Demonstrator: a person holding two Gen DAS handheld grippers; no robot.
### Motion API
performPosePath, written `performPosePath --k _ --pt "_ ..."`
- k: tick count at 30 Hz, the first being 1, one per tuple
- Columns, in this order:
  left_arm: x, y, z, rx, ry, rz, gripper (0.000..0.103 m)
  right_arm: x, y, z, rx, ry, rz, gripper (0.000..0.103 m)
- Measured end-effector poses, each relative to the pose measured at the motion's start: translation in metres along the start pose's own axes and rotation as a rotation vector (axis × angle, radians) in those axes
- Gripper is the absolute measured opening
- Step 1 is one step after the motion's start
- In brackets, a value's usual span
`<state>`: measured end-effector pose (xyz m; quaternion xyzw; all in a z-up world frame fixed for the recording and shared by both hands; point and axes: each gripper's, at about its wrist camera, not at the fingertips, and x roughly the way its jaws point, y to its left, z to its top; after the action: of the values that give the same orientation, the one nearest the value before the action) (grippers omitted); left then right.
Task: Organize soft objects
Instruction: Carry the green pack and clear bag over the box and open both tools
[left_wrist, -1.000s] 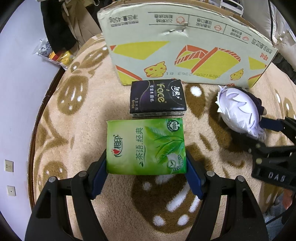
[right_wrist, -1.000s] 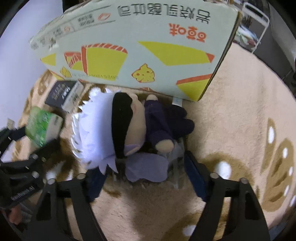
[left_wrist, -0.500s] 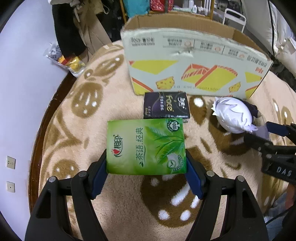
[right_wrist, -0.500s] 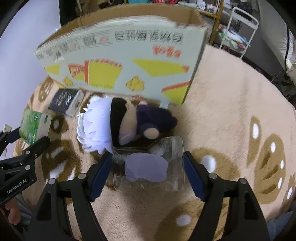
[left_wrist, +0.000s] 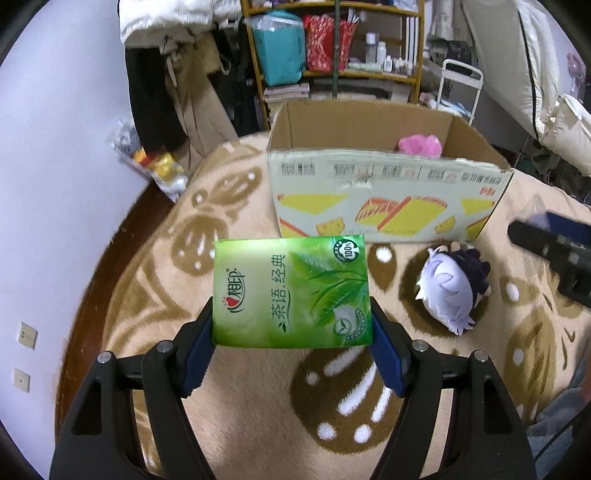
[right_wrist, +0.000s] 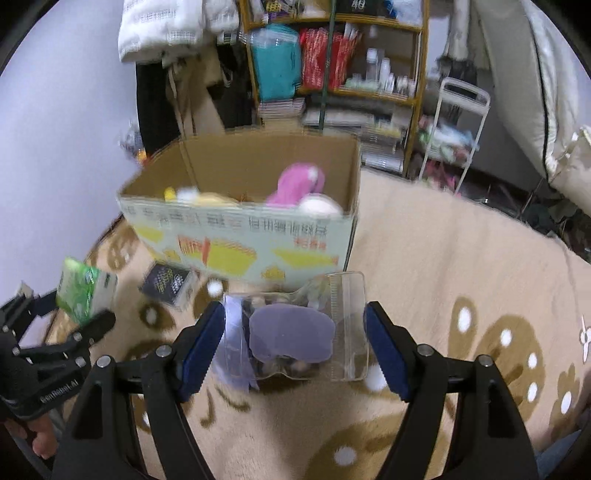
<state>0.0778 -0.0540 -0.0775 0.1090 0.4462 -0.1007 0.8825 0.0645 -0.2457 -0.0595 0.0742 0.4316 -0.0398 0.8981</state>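
Observation:
My left gripper (left_wrist: 291, 343) is shut on a green tissue pack (left_wrist: 291, 293) and holds it in the air above the rug; the pack also shows in the right wrist view (right_wrist: 85, 290). My right gripper (right_wrist: 293, 343) is shut on a clear plastic packet (right_wrist: 295, 338) with a purple piece inside, held above the rug. A white-haired plush doll (left_wrist: 452, 286) lies on the rug by the box's right front corner. The open cardboard box (left_wrist: 384, 192) stands ahead, with a pink plush (right_wrist: 297, 182) and pale soft toys inside. A black tissue pack (right_wrist: 168, 282) lies before the box.
A beige rug with brown patterns (left_wrist: 258, 417) covers the floor. A shelf with bags and bottles (left_wrist: 332, 44) stands behind the box. A snack bag (left_wrist: 151, 162) lies at the wall on the left. A white rack (right_wrist: 458, 122) stands at the back right.
Both grippers have risen and pulled back with their loads. The box interior has come into view. The clear packet has lifted away from the doll, which stays on the rug.

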Motion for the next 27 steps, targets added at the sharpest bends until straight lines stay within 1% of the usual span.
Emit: performPosePath --k 2,5,11,12,14,17,19,21,27 --pt "-0.007 0.0 0.003 0.0 -0.024 0.002 0.074 -0.011 -0.001 0.006 0.007 -0.058 -0.001 0.081" --pt "-0.016 0.0 0.006 0.005 -0.073 0.024 0.074 -0.023 0.0 0.015 0.0 -0.145 -0.016 0.081" --pt "-0.04 0.002 0.015 0.017 -0.212 0.071 0.074 -0.045 0.0 0.029 0.014 -0.303 -0.032 0.081" --pt "-0.043 0.003 0.016 0.016 -0.223 0.071 0.074 -0.05 -0.001 0.031 0.014 -0.323 -0.031 0.081" --pt "-0.049 0.005 0.018 0.019 -0.251 0.072 0.074 -0.054 -0.001 0.035 0.012 -0.354 -0.028 0.081" --pt "-0.059 0.005 0.024 0.03 -0.299 0.096 0.074 -0.059 0.0 0.042 0.012 -0.391 -0.023 0.081" --pt "-0.065 0.005 0.027 0.02 -0.333 0.116 0.074 -0.06 0.002 0.047 0.005 -0.413 -0.026 0.081" --pt "-0.071 0.006 0.029 0.005 -0.362 0.112 0.074 -0.06 0.003 0.051 0.005 -0.433 -0.022 0.081" --pt "-0.076 0.004 0.041 0.0 -0.434 0.134 0.074 -0.056 0.005 0.063 0.005 -0.472 -0.024 0.081"
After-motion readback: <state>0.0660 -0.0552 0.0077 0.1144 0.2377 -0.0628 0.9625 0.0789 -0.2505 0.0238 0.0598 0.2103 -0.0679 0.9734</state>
